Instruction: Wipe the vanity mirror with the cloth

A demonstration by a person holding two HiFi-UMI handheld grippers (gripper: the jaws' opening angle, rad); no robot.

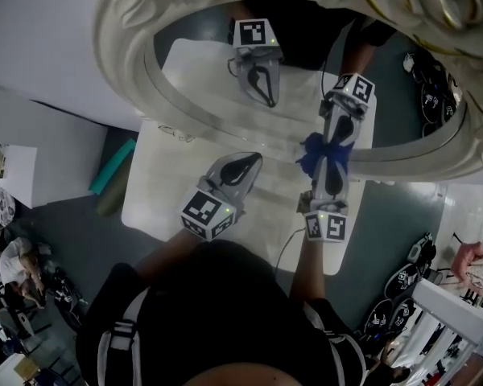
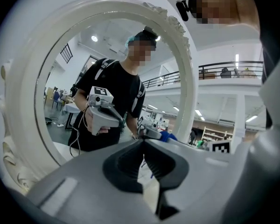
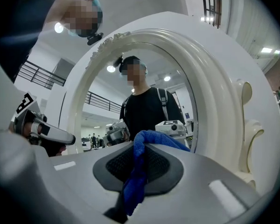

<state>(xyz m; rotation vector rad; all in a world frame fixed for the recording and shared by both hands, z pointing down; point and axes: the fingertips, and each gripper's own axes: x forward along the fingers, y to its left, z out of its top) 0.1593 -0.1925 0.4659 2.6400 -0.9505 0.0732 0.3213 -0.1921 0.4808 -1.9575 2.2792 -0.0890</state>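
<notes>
The vanity mirror [image 1: 201, 71] has an ornate white oval frame [image 1: 125, 47] and stands at the far side of a white table [image 1: 157, 203]. My right gripper [image 1: 332, 147] is shut on a blue cloth [image 1: 312, 153] and holds it at the glass near the lower rim, where it meets its own reflection. In the right gripper view the cloth [image 3: 135, 181] hangs between the jaws of the right gripper [image 3: 140, 141], with the frame [image 3: 214, 92] close ahead. My left gripper [image 1: 253, 161] is shut on nothing, just short of the rim. In its own view the left gripper [image 2: 143, 141] faces the mirror [image 2: 70, 73].
A teal block [image 1: 113, 167] lies on the grey floor left of the table. Black items [image 1: 402, 284] crowd the floor at the right. A white shelf unit [image 1: 8, 175] stands at the far left. A thin cable [image 1: 286, 248] trails from my right hand.
</notes>
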